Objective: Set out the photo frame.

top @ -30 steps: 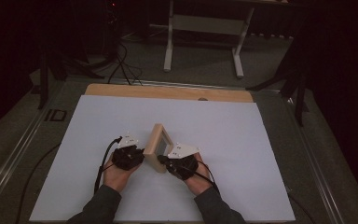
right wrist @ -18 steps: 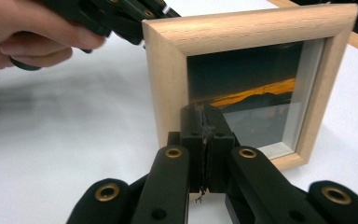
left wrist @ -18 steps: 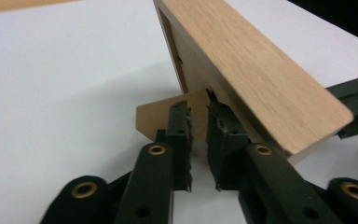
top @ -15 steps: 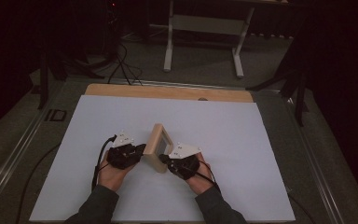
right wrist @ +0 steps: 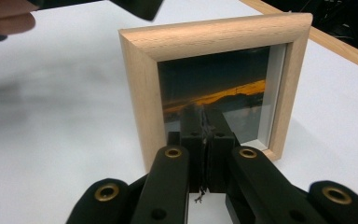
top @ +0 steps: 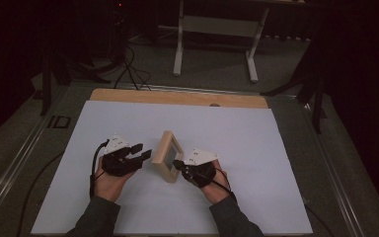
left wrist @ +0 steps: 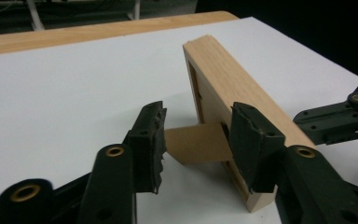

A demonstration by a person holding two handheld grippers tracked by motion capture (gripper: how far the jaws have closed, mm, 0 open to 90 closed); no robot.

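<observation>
Student: Picture frame (top: 168, 157) — why does it stand on edge near the middle of the white table sheet (top: 256, 148), between the two hands?

Tutor: It appears to be in the course of being set upright for display. The frame rests on its lower edge, glazed front turned toward the right gripper (top: 179, 165), back turned toward the left gripper (top: 143, 152). A brown easel flap (left wrist: 196, 143) is swung out from the back, which is what would let the frame stand unaided.

Student: Why is the left gripper spread apart?

Tutor: In the left gripper view its jaws stand wide, one to each side of the flap, gripping nothing. This posture suits either adjusting the flap's angle or drawing clear of it; which one cannot be told.

Student: And the right gripper (right wrist: 204, 140)?

Tutor: Its jaws are pressed together with nothing between them. In the right gripper view the closed tips sit right at the glass (right wrist: 214, 100), low on the front, probably acting as a stop so the frame does not tip forward while the back is handled. Whether the tips actually touch the glass is unclear.

Student: What remains?

Tutor: Judging by the layout, withdrawing both grippers and seeing whether the frame holds.
</observation>
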